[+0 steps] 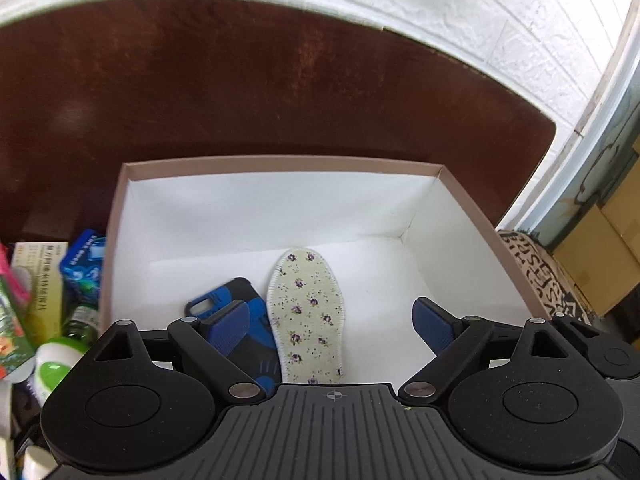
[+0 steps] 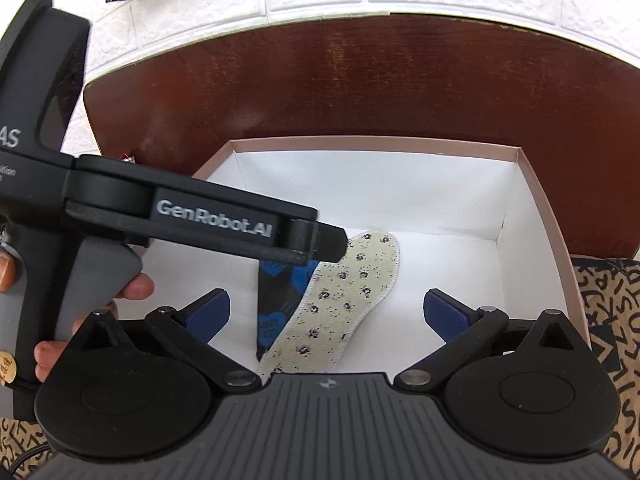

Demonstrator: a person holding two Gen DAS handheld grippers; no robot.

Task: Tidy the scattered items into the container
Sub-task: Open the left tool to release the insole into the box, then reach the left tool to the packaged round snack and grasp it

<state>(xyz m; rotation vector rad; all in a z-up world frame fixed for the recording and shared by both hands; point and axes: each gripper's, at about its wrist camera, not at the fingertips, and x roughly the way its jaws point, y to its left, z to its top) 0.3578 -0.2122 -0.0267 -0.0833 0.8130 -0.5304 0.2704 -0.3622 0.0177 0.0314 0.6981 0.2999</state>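
While both grippers hung over the open box (image 1: 276,163), its white floor held two things: one floral insole (image 1: 307,316) and one blue-and-black phone case (image 1: 240,320). They lay side by side near the front wall, the case to the left of the insole, its edge tucked partly under it as seen from the right wrist. The box, pinkish-brown outside and white within, stood on a dark brown worktop (image 1: 280,88) against a white brick-patterned wall (image 1: 440,8).

The left gripper (image 1: 330,320) had its jaws spread wide with nothing between the two blue pads (image 1: 230,318); the insole and case lay below them on the box floor, untouched. The right gripper (image 2: 326,310) likewise stood wide apart and empty, its two pads clear of everything. From the right wrist, the left gripper showed as a black body crossing the picture, with a hand (image 2: 132,292) wrapped around its grey handle.

Outside the box, at its left wall, a huddle of small goods waited: a cream carton (image 1: 38,280), a blue packet (image 1: 82,264), a green-capped tub (image 1: 54,368) and a small bottle (image 1: 82,320). A patterned cloth (image 1: 552,280) lay to the box's right.
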